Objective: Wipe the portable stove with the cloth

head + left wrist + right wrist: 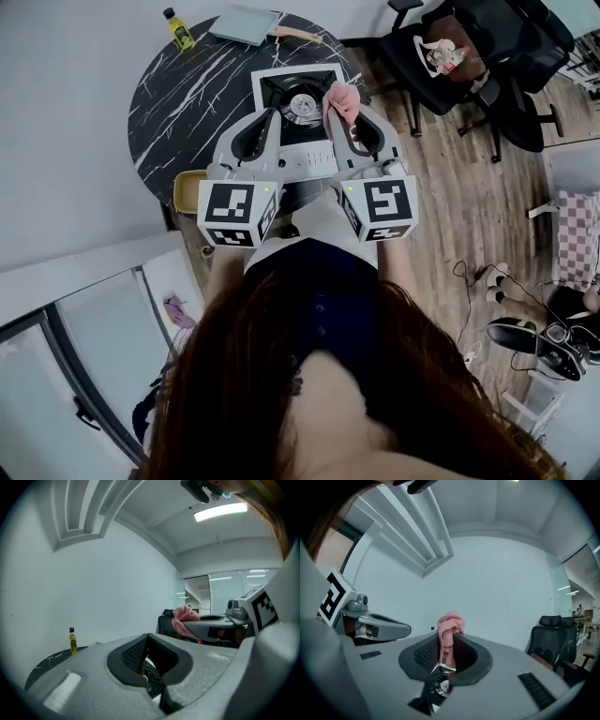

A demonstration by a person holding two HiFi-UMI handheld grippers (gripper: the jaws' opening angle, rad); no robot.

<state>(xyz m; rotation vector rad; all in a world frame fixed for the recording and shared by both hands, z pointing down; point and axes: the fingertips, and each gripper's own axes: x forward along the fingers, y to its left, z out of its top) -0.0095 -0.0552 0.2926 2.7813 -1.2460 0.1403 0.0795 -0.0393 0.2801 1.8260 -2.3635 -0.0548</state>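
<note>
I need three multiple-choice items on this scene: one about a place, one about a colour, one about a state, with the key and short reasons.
1. Where on the table does the yellow bottle stand? A near edge; B middle; C far edge.
2. What colour is the cloth? A pink; B green; C white.
3. The right gripper is: A open, empty; B shut on the cloth; C shut on the bottle.
Key: 1 C, it stands at the far rim; 2 A, it looks pink; 3 B, cloth pinched between its jaws.
</note>
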